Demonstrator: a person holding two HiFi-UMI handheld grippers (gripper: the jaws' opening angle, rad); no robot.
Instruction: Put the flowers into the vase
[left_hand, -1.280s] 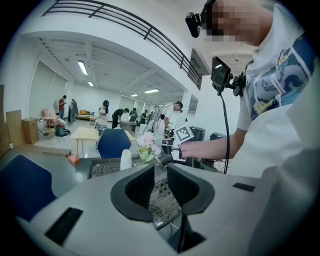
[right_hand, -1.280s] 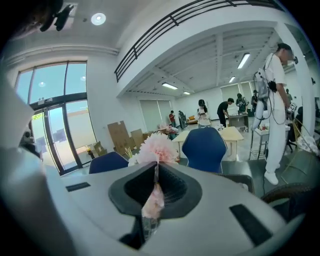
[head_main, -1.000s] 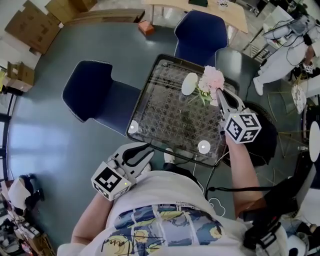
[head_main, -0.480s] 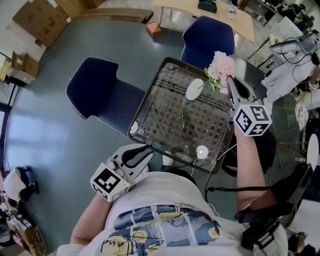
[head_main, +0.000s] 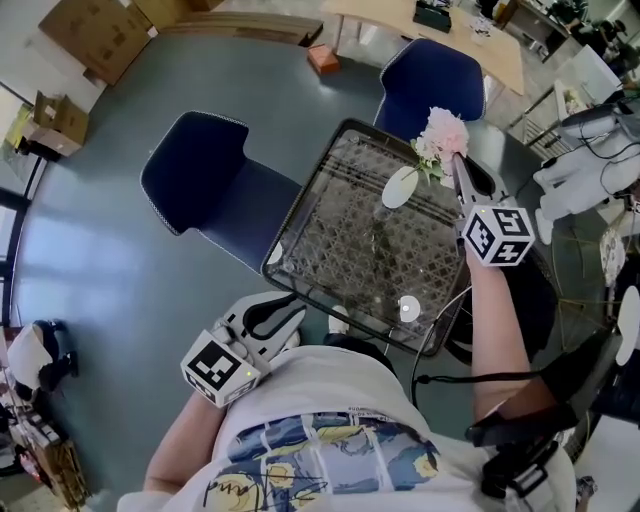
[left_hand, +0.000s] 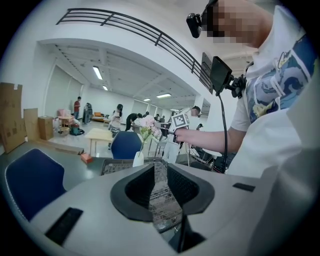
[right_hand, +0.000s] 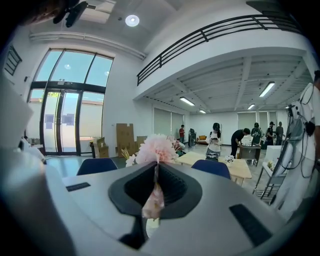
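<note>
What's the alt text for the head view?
Seen from above, the right gripper grips pink flowers in its tongs over a white vase on a glass table. The left gripper hangs near the person's torso; two blue chairs stand beside the table.

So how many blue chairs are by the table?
2: one chair left of the table, the other at its far side. More may be hidden behind the person.
</note>
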